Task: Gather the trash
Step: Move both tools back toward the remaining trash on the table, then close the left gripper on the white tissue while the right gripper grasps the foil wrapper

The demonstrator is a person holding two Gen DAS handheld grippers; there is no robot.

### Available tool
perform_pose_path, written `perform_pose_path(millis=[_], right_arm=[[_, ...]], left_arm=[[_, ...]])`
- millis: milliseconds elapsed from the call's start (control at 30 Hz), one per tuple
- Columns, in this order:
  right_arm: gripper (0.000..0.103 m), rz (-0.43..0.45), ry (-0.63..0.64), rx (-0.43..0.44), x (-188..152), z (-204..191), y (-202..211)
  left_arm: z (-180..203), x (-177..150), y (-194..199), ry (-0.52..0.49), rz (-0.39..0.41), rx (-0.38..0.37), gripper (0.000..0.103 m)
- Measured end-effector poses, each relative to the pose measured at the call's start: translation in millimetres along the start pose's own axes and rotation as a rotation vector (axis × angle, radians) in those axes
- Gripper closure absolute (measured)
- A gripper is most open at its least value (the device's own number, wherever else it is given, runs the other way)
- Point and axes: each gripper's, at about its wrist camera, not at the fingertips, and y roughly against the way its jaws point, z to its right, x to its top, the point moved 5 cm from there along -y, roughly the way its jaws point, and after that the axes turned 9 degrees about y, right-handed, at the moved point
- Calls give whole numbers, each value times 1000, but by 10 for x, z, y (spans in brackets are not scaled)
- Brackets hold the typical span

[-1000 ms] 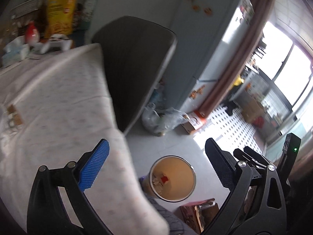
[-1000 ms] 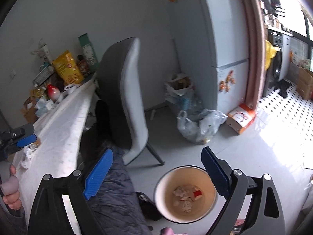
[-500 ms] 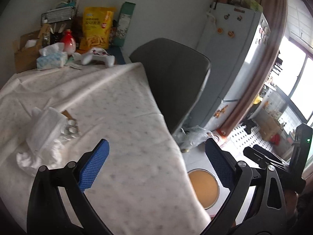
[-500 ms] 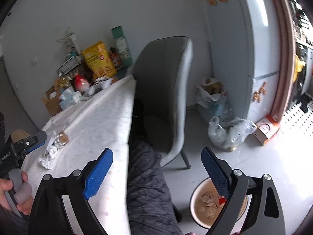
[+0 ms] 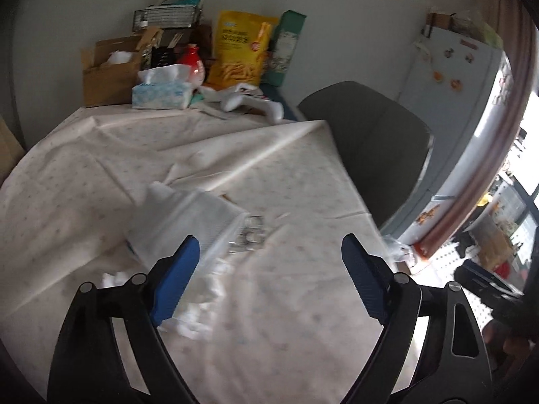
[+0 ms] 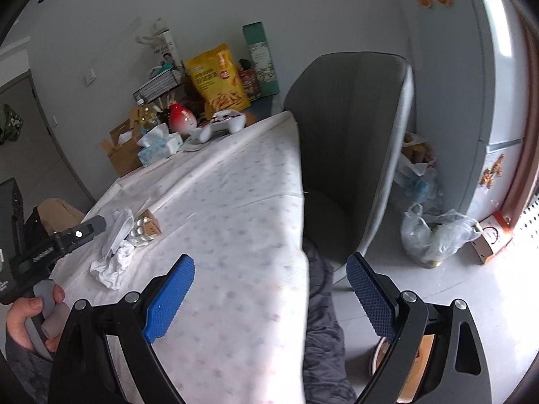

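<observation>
White tablecloth point(image 5: 276, 175) edge beside grey chair point(image 5: 377, 141), perhaps touching, wrappers point(image 5: 188, 222) mid-table.

daylight floods from right, floor point(image 6: 498, 289) blown out there; motion blur smears counter point(image 5: 269, 303); fisheye bends edges, dark vignette corners.

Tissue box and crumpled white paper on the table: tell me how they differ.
The tissue box stands at the far end of the table among the clutter; the crumpled white paper lies near the left gripper, whose jaws are closing with nothing between them. The tissue box is squared, with pale blue print; the crumpled white paper is shapeless and plain. Both rest on the tablecloth.
</observation>
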Motion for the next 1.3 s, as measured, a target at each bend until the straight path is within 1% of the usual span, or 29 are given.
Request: perform_pose_path(millis=[133,200,233,267,333,433,467,533,567,600,633,700,867,1000,1033,1067,1133,1233,1300], right_arm=[[13,-20,11,23,15,-135,-169],[14,-30,11,31,21,-191,-245],[14,-33,14,35,23,-215,-272],[14,-36,17,36,25,-235,-287],[14,-39,24,34,34,-272,-318],[14,-43,17,27,40,-279,-335],[14,-45,13,25,38,-282,-345],[14,-50,11,23,30,-303,-364],[14,-52,13,22,27,-318,-369],[14,-56,17,24,27,-349,-380],[14,-58,20,25,32,-365,-385],[14,-59,28,30,46,-429,-388],[15,-63,80,47,106,-661,-423],[15,-63,129,81,155,-952,-461],[15,-67,144,91,162,-1040,-478],[17,-69,153,97,167,-1103,-489],[19,-73,176,118,186,-1274,-520],[24,-76,206,152,210,-1499,-551],[26,-81,223,181,204,-1651,-568]], left_arm=[[-104,26,-129,-30,-19,41,21],[-129,38,-200,-83,-12,93,21],[-166,51,-253,-96,-11,119,23],[-193,64,-282,-94,-15,120,25],[-268,94,-348,-68,-29,113,33],[-328,91,-441,-63,-53,109,34],[-325,71,-482,-71,-73,98,34],[-322,49,-505,-73,-80,83,36],[-342,51,-503,-63,-76,86,41],[-353,53,-501,-54,-78,78,60],[-381,55,-490,-33,-87,57,83],[-443,64,-447,0,-85,48,100],[-556,82,-143,40,-21,0,101],[-690,126,78,70,19,-17,101],[-740,140,137,91,24,-36,101],[-777,145,173,110,24,-60,101],[-835,136,196,129,10,-83,101],[-908,84,227,135,-2,-88,101],[-951,33,236,144,-12,-93,101]])
